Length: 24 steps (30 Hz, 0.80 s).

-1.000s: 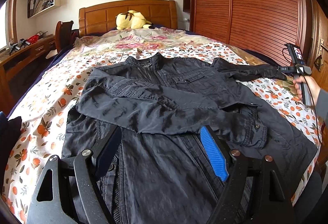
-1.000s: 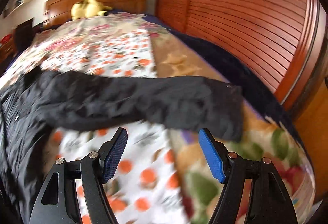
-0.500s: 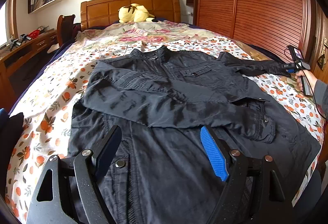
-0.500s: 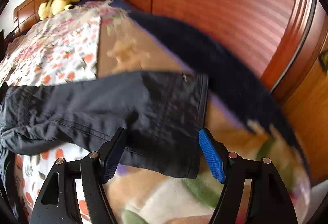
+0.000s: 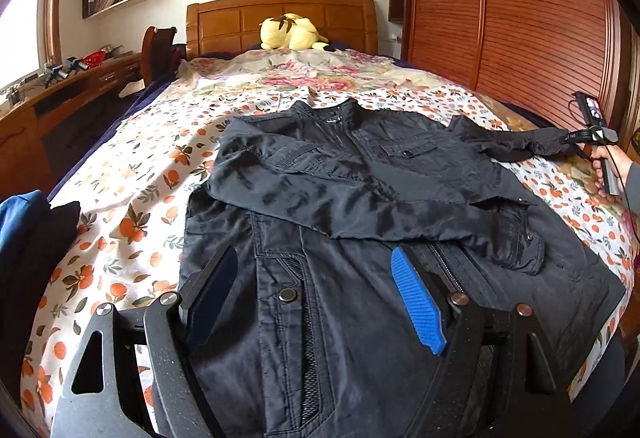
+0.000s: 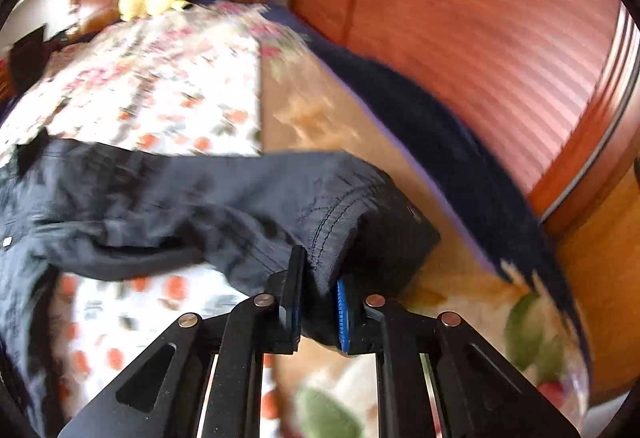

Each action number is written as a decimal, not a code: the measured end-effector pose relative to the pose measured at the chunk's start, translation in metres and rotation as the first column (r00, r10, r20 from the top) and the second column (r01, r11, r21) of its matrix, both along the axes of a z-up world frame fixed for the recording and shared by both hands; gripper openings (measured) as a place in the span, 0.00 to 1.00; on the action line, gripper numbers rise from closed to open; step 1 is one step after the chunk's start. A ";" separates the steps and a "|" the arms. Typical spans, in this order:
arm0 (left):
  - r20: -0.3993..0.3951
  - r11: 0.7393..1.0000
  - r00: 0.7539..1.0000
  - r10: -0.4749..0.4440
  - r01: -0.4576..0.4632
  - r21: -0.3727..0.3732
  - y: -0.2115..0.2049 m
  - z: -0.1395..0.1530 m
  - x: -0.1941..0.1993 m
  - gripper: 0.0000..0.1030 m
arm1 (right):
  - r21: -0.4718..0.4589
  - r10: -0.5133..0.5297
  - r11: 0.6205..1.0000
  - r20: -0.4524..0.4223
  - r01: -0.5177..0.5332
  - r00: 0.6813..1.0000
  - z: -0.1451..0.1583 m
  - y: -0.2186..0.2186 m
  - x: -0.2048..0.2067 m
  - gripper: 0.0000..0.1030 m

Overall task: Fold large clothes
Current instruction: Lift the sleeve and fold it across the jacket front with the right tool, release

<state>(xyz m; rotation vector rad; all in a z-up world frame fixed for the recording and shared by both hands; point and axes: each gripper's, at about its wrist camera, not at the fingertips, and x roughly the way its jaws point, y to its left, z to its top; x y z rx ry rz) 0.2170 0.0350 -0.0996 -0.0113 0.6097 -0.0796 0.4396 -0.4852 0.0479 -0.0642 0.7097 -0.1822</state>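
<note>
A black jacket (image 5: 360, 197) lies face up on the flowered bedspread (image 5: 132, 197), one sleeve folded across its chest. My left gripper (image 5: 316, 294) is open and empty, hovering above the jacket's lower front. My right gripper (image 6: 318, 310) is shut on the cuff of the other sleeve (image 6: 344, 222), which stretches out toward the bed's right side. In the left wrist view the right gripper (image 5: 576, 145) holds that sleeve end (image 5: 540, 143) slightly lifted.
A yellow plush toy (image 5: 292, 31) sits by the wooden headboard (image 5: 280, 17). A slatted wooden wardrobe (image 5: 520, 17) runs along the bed's right side. A desk (image 5: 60, 89) and chair stand on the left. Dark and blue clothes (image 5: 24, 230) lie at the bed's left edge.
My right gripper has closed on the sleeve cuff, which was between its open jaws before. My left gripper has drawn back and up a little, staying open.
</note>
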 end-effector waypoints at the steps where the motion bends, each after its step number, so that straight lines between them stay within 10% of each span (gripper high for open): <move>1: 0.005 1.000 1.000 0.001 -0.001 -0.005 0.002 0.001 -0.001 0.78 | -0.009 0.020 1.000 0.018 -0.019 1.000 0.009 0.010 -0.007 0.12; 12: 0.064 0.999 0.998 -0.021 0.023 -0.026 0.010 0.018 -0.023 0.78 | -0.150 0.301 0.949 0.178 -0.277 0.937 0.106 0.156 -0.078 0.12; 24: 0.080 0.999 0.997 0.018 -0.014 -0.047 0.037 0.023 -0.040 0.78 | -0.211 0.569 0.822 0.254 -0.529 0.782 0.147 0.295 -0.149 0.11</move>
